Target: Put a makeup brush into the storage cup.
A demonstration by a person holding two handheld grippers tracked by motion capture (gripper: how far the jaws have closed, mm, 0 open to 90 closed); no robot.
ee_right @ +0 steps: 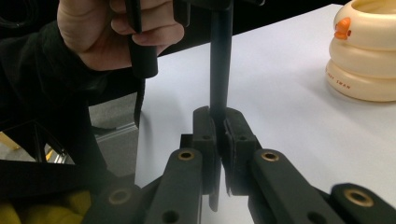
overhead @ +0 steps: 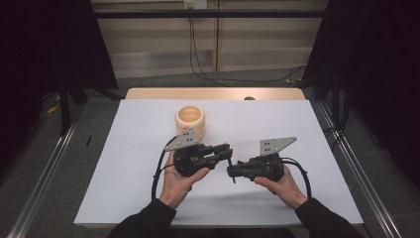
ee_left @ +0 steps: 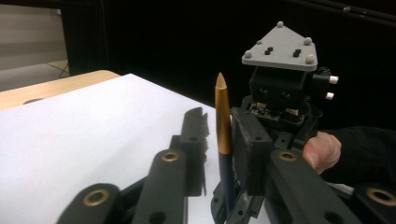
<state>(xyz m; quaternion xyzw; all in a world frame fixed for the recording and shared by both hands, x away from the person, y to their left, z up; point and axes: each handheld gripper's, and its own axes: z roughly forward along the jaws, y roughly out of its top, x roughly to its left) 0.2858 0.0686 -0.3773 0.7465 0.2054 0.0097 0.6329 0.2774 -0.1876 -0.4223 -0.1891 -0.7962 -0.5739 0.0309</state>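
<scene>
Item: a pen (ee_left: 223, 126) with a black barrel and a gold-coloured tapered end, held upright between the two hand-held grippers above the middle of the white tabletop (overhead: 124, 163). In the high view the pen (overhead: 232, 171) is seen as a thin dark stick between the two tools, at about 5 o'clock from the cream pot. The right hand-held gripper (ee_right: 220, 140) is clenched on the black barrel, which rises from between its two pads in the right gripper view; in the high view this gripper (overhead: 233, 171) is carried by the right hand (overhead: 282, 186) and points toward 9 o'clock. The left hand-held gripper (ee_left: 219, 140) is carried by the left hand (overhead: 181, 181) and points toward 3 o'clock in the high view (overhead: 228, 152). In the left gripper view the gold end stands between its pads, close against the right-hand pad, with a clear gap to the left-hand pad; contact on that right side cannot be judged with certainty, and the pen is read as not pinched by this tool. Also recorded: a cream ribbed pot (overhead: 190, 120) with an orange duck figure (ee_right: 342, 28) on its rim, at 12 o'clock from the left hand-held gripper, standing apart from both tools.
</scene>
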